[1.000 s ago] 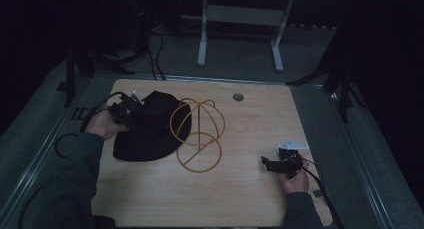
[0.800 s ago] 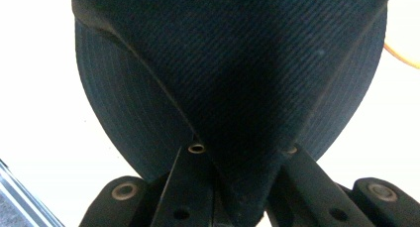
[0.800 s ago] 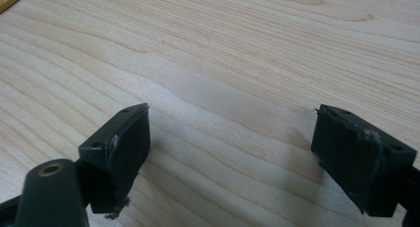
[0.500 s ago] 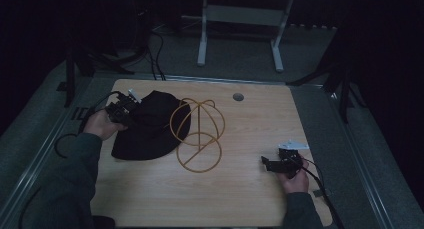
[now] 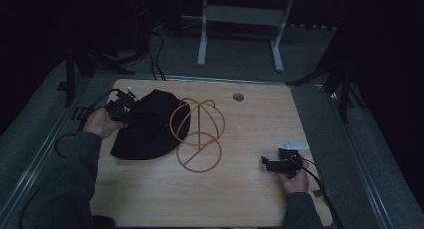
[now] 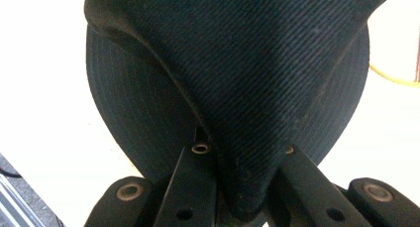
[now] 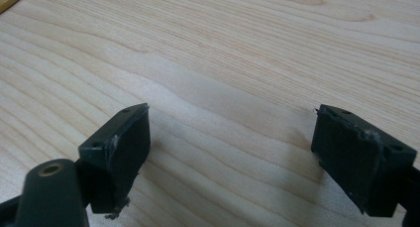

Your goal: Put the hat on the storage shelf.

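A black bucket hat [image 5: 150,129] lies on the left half of the wooden table [image 5: 250,204]. Its right brim rests against a gold wire stand [image 5: 197,135] of hoops. My left gripper [image 5: 127,106] is at the hat's far left side. In the left gripper view, a pinched fold of the hat's [image 6: 247,63] crown fabric is squeezed between the jaws of the left gripper [image 6: 245,152], which is shut on it. My right gripper [image 5: 267,164] rests low near the table's right front. Its jaws [image 7: 233,138] stand wide apart over bare wood.
A small grey round grommet [image 5: 238,96] sits in the tabletop near the far edge. Cables trail from both grippers, and the left one loops off the table's left side. A metal frame [image 5: 240,19] stands on the floor beyond the table.
The left hand has shifted slightly at the hat's edge, and the hat's outline has changed a little there. The right hand and its gripper have stayed in place.
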### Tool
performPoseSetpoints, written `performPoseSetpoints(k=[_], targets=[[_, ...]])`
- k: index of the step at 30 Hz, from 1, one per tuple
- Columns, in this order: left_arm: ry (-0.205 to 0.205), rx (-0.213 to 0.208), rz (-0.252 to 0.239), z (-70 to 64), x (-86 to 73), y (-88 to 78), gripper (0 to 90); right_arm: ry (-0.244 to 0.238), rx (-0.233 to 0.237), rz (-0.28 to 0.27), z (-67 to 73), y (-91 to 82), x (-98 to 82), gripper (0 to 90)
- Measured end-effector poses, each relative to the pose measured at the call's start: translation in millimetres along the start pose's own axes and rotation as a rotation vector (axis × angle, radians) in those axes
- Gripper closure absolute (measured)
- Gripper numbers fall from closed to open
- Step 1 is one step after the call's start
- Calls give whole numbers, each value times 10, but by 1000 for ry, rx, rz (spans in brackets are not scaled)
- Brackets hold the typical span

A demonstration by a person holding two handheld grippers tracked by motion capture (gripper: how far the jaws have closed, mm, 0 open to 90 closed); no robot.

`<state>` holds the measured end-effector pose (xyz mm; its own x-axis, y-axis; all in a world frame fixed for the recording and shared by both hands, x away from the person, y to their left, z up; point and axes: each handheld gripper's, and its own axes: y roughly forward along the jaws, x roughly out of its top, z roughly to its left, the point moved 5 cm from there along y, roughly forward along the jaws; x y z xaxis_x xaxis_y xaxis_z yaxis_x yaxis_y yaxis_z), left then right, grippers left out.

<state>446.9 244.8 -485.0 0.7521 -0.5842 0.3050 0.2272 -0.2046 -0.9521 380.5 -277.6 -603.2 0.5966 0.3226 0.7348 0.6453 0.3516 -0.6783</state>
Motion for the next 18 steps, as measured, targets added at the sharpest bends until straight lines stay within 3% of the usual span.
performPoseSetpoints(k=[18], targets=[[-16,-4,-50,56,25,-198,880,0,2,0,2,0,0,153]])
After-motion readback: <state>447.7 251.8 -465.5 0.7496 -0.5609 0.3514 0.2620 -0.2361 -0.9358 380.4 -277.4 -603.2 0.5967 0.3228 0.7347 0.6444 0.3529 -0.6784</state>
